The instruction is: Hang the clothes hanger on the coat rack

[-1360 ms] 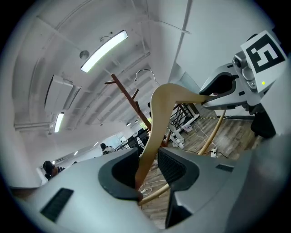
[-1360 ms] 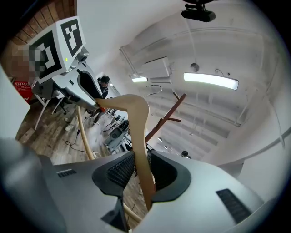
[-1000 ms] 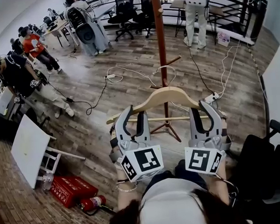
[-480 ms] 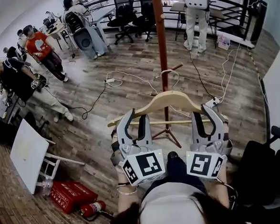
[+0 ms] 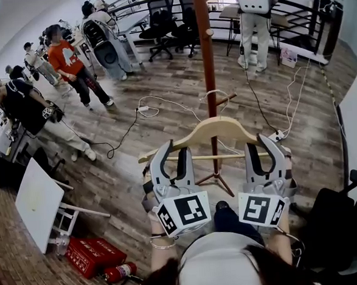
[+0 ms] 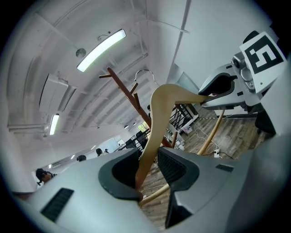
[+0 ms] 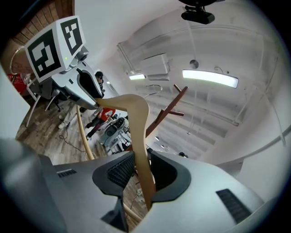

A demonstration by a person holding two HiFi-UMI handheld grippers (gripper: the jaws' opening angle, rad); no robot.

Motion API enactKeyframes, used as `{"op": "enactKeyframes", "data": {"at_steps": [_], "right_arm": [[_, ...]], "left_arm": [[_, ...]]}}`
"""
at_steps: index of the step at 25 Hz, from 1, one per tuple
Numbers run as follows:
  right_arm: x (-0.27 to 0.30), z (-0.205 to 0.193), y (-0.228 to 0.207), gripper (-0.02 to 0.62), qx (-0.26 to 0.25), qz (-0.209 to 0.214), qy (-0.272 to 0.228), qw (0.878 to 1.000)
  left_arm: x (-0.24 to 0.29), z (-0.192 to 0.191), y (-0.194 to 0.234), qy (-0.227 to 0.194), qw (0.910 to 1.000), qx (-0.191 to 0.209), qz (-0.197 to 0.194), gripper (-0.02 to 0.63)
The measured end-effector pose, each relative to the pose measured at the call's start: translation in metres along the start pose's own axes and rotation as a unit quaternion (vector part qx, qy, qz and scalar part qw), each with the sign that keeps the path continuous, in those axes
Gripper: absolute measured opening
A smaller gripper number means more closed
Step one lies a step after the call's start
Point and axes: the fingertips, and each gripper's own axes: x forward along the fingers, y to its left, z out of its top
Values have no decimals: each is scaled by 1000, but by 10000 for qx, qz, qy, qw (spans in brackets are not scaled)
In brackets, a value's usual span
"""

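Our left tool [image 5: 174, 152] is clamped on the left arm of the wooden clothes hanger [image 5: 217, 125] and our right tool [image 5: 260, 146] on its right arm, jaws set wide with the wood running between the pads. Together they carry the hanger level in the air at the centre of the head view. The left gripper view has the pale arm rising out of that tool's [image 6: 148, 160] jaws to the hanger's [image 6: 159, 113] shoulder, with the other tool [image 6: 227, 86] gripping the far end at upper right. The right gripper view mirrors it: the arm stands between that tool's [image 7: 138, 170] pads, and the hanger [image 7: 136, 123] reaches up and left to the partner tool [image 7: 86, 91]. The thin lower bar [image 5: 219, 157] spans between both tools. The hanger's wire hook [image 6: 144, 73] stands close to the brown coat rack [image 6: 132, 98] but on none of its pegs. From the head view the rack's pole [image 5: 206, 58] climbs from just behind the hanger to the top edge, its feet on the wooden floor [image 5: 137, 160]. White cables [image 5: 163, 100] trail across the boards; people [image 5: 69, 61] and office chairs [image 5: 160, 15] fill the upper left, and a fire extinguisher [image 5: 117, 272] lies at lower left.
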Motion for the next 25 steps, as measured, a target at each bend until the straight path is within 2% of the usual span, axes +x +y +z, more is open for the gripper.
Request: {"op": "enactKeyframes", "data": {"at_steps": [13, 17, 20, 25], "right_arm": [[54, -4, -13, 123, -1, -2, -63, 10000], [67, -4, -14, 123, -2, -31, -103, 9999], [73, -1, -19, 123, -25, -76, -132, 9999], [83, 1, -30, 123, -47, -170, -141, 9997]], "left_arm": [[52, 11, 17, -27, 9998, -145, 96, 137], [64, 7, 21, -88, 9999, -43, 86, 137], [71, 13, 26, -75, 9997, -174, 121, 137], [83, 22, 30, -150, 9997, -167, 112, 137]]}}
